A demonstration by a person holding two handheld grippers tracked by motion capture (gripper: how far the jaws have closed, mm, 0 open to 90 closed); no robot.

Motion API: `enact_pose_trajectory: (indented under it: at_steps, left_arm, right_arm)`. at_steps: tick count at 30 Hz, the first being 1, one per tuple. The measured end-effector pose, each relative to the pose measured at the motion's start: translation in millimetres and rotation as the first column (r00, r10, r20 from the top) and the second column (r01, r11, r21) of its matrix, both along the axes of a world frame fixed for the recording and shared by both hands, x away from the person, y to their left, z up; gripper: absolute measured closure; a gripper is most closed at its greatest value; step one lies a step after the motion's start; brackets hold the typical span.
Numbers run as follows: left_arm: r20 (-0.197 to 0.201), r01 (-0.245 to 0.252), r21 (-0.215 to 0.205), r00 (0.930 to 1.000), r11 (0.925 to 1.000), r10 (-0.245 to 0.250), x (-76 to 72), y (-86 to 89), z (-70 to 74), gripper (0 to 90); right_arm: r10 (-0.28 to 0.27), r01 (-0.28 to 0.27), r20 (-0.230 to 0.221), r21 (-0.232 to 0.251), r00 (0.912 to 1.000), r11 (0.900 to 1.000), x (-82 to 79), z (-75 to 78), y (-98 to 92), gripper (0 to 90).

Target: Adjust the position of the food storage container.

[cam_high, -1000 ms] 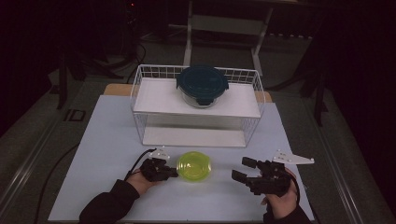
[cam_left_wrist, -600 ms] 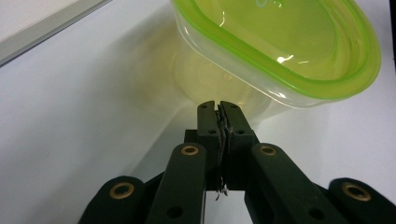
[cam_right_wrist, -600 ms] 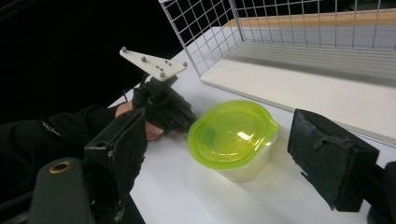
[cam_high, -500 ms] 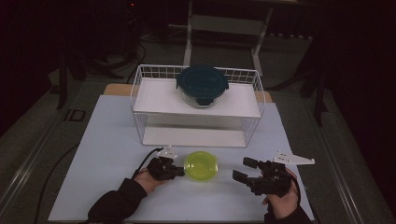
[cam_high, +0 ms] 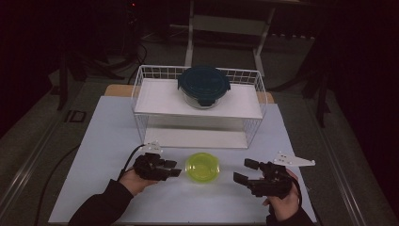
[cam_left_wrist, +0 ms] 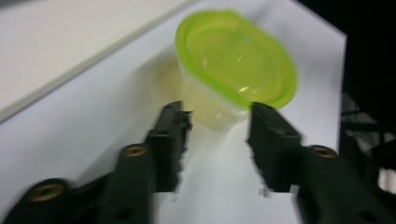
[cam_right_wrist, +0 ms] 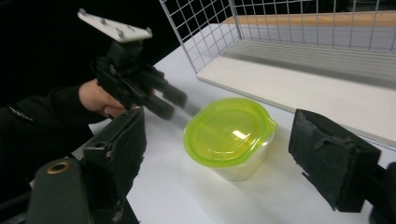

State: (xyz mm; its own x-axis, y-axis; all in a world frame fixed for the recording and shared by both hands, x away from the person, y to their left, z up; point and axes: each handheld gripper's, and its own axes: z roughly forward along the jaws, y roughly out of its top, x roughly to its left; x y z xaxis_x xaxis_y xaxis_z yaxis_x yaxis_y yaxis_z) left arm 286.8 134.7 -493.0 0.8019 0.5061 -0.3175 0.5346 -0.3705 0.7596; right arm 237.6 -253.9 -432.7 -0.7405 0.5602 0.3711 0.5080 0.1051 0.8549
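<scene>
A small clear tub with a yellow-green lid (cam_high: 203, 167) stands on the white table near the front, between my two grippers. My left gripper (cam_high: 175, 169) hovers just left of it. Its jaws have just been opening and now stand apart with nothing between them. In the left gripper view the tub (cam_left_wrist: 236, 84) sits just past the left gripper (cam_left_wrist: 218, 113). My right gripper (cam_high: 244, 171) rests to the tub's right, open. In the right gripper view the tub (cam_right_wrist: 229, 133) stands beyond the wide jaws of the right gripper (cam_right_wrist: 219, 135), untouched.
A white wire rack (cam_high: 141, 89) stands at the back of the table (cam_high: 108, 141). A glass bowl with a dark teal lid (cam_high: 203, 84) sits on its upper shelf. The lower shelf board (cam_right_wrist: 299, 88) lies close behind the tub. Dark floor surrounds the table.
The tub slid slightly right with the shut left gripper against it. The left gripper then drew back left, lifted a little and opened. The right gripper stayed put.
</scene>
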Motion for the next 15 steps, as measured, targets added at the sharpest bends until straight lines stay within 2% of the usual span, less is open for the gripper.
enact_pose_trajectory:
  at_steps: [2, 3, 4, 5, 6, 9, 10, 11, 12, 13, 15]
  left_arm:
    - [-0.003, -0.009, -0.029, 1.0, 0.9995, 0.009, -1.8, 2.6, 5.0, 36.5]
    - [-0.012, -0.012, -0.03, 0.9999, 0.9995, 0.012, -1.7, 3.8, 6.6, 33.3]
    - [-0.024, -0.011, -0.048, 0.9997, 0.9988, 0.01, -1.1, 4.6, 7.2, 26.6]
    - [-0.024, -0.011, -0.048, 0.9997, 0.9988, 0.01, -1.1, 4.6, 7.2, 17.2]
    - [-0.049, -0.009, -0.07, 0.9988, 0.9975, 0.006, 0.5, 5.9, 8.0, 17.2]
    - [-0.077, -0.051, -0.103, 0.9961, 0.9934, 0.043, 3.6, 5.4, 9.5, 7.6]
    - [-0.081, -0.055, -0.104, 0.9956, 0.993, 0.047, 4.6, 5.0, 10.2, 2.1]
    - [-0.081, -0.055, -0.104, 0.9956, 0.993, 0.047, 4.6, 5.0, 10.2, 0.8]
    - [-0.087, -0.068, -0.102, 0.9945, 0.9925, 0.059, 6.1, 3.4, 12.7, 0.8]
    - [-0.091, -0.078, -0.096, 0.9934, 0.9923, 0.07, 6.5, 2.2, 13.9, 0.1]
    - [-0.108, -0.102, -0.106, 0.99, 0.9891, 0.09, 7.3, 0.2, 16.6, 0.1]
  right_arm:
    - [0.001, -0.001, 0.008, -0.007, 1.0, 1.0, 0.6, -0.5, 0.9, 17.3]
    - [0.0, 0.0, 0.016, -0.012, 0.9999, 1.0, 0.8, -0.9, 1.6, 17.2]
    - [0.001, -0.001, 0.02, -0.021, 0.9998, 1.0, 1.0, -1.2, 2.4, 16.9]
    - [0.001, -0.001, 0.02, -0.021, 0.9998, 1.0, 1.0, -1.2, 2.4, 16.9]
    - [0.0, 0.001, 0.029, -0.023, 0.9996, 1.0, 0.9, -1.8, 3.4, 16.3]
    - [-0.003, 0.005, 0.036, -0.049, 0.9994, 0.999, 0.8, -4.9, 7.6, 15.0]
    - [-0.006, 0.007, 0.029, -0.052, 0.9996, 0.999, 1.6, -6.6, 8.5, 14.8]
    - [-0.006, 0.007, 0.029, -0.052, 0.9996, 0.999, 1.6, -6.6, 8.5, 14.8]
    - [-0.008, 0.009, 0.018, -0.059, 0.9998, 0.998, 2.1, -7.3, 9.0, 14.8]
    - [-0.028, 0.027, -0.015, -0.069, 0.9995, 0.997, 3.6, -9.2, 10.1, 14.6]
    - [-0.043, 0.041, -0.033, -0.073, 0.9985, 0.996, 6.0, -10.8, 10.7, 13.4]
